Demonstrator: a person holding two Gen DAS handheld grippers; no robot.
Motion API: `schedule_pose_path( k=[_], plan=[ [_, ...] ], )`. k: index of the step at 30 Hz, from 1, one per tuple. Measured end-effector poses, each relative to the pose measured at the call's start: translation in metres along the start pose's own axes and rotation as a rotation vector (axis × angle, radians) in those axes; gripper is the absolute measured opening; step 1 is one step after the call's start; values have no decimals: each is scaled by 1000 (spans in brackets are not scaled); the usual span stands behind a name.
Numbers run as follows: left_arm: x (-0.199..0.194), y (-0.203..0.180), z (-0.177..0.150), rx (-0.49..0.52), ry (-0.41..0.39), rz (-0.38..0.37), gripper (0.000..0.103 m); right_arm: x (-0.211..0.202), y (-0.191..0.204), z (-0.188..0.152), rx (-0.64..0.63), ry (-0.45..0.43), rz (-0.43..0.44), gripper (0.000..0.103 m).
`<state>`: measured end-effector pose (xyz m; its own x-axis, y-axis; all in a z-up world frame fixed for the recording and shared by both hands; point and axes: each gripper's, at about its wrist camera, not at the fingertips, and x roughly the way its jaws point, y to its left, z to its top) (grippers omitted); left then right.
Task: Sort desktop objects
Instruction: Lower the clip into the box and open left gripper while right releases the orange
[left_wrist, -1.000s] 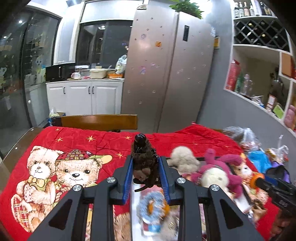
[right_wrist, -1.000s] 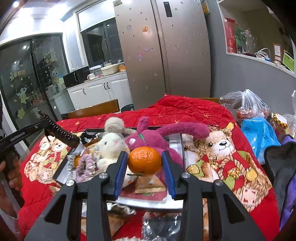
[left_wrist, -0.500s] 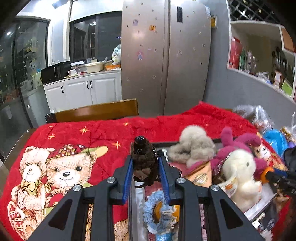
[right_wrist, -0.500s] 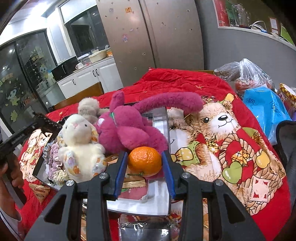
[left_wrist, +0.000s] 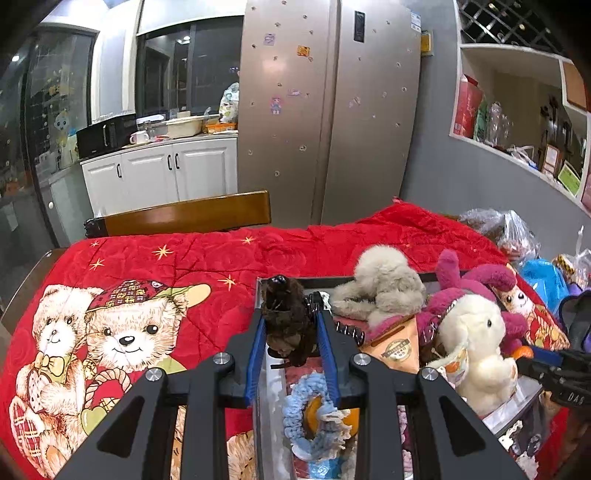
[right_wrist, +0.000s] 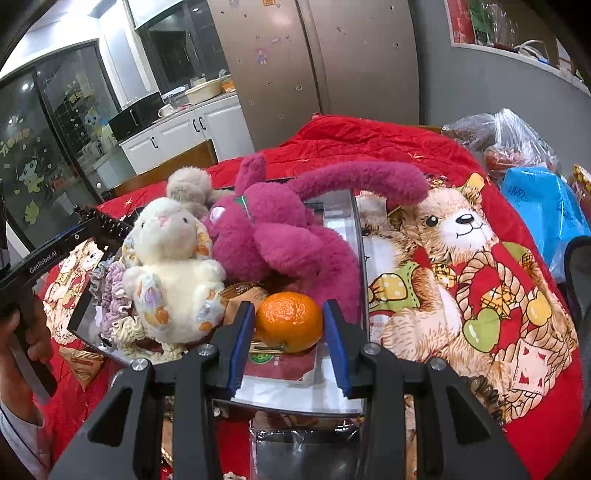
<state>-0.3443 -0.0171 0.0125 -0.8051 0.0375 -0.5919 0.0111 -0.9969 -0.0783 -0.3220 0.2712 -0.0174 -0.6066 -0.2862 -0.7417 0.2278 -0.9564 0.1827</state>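
Both loads sit over the tray (right_wrist: 354, 229), so my read is a placing step; lower each into a free gap before letting go, since the tray is crowded with the white plush (right_wrist: 170, 258) and magenta plush (right_wrist: 273, 236); the orange would roll if dropped from height. Left gripper (left_wrist: 291, 332): jaws narrowly apart, clamped on the brown plush toy (left_wrist: 286, 317), held over the tray's left edge, above the blue yarn ring (left_wrist: 314, 410). Right gripper (right_wrist: 288, 325): jaws moderately apart, pads pressed on both sides of the orange (right_wrist: 288, 319), just above a red packet (right_wrist: 284, 365) at the tray's near end.
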Motion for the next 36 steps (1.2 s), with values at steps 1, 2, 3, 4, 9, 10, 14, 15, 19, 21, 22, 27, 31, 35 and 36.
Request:
schedule_pose_path(
  k=[1, 2, 3, 4, 9, 10, 14, 15, 19, 21, 22, 27, 31, 35, 36],
  plan=[
    [-1, 0, 0, -2, -2, 0, 28, 1, 0, 0, 2, 2, 2, 39],
    [-1, 0, 1, 1, 1, 0, 28, 2, -1, 0, 10, 3, 7, 39],
    [-1, -1, 1, 3, 2, 2, 28, 3, -1, 0, 14, 3, 10, 39],
    [-1, -1, 1, 4, 1, 4, 28, 3, -2, 0, 19, 2, 14, 39],
    [0, -3, 1, 5, 9, -5, 28, 3, -2, 0, 34, 2, 19, 39],
    [0, -4, 1, 8, 11, -7, 28, 3, -1, 0, 30, 1, 13, 39],
    [0, -3, 1, 0, 14, -16, 29, 3, 4, 0, 26, 4, 3, 41],
    [-2, -3, 1, -4, 6, -3, 30, 3, 5, 0, 23, 3, 1, 41],
    [-14, -2, 5, -15, -55, 16, 76, 0, 6, 0, 28, -1, 14, 60],
    [-21, 1, 7, -36, -89, -4, 79, -7, 9, 1, 26, -34, 12, 74],
    [-24, 4, 8, -50, -103, -15, 84, -11, 11, 2, 18, -50, 12, 82],
    [-28, 14, 12, -106, -110, -64, 86, -27, 20, 5, -7, -115, 5, 98],
    [-29, 16, 15, -99, -114, -51, 86, -32, 22, 7, -13, -129, -8, 100],
    [-29, 20, 16, -101, -112, -48, 86, -31, 20, 9, -5, -121, -6, 100],
    [-29, 20, 16, -103, -109, -48, 86, -30, 18, 9, -2, -119, -7, 100]
  ],
)
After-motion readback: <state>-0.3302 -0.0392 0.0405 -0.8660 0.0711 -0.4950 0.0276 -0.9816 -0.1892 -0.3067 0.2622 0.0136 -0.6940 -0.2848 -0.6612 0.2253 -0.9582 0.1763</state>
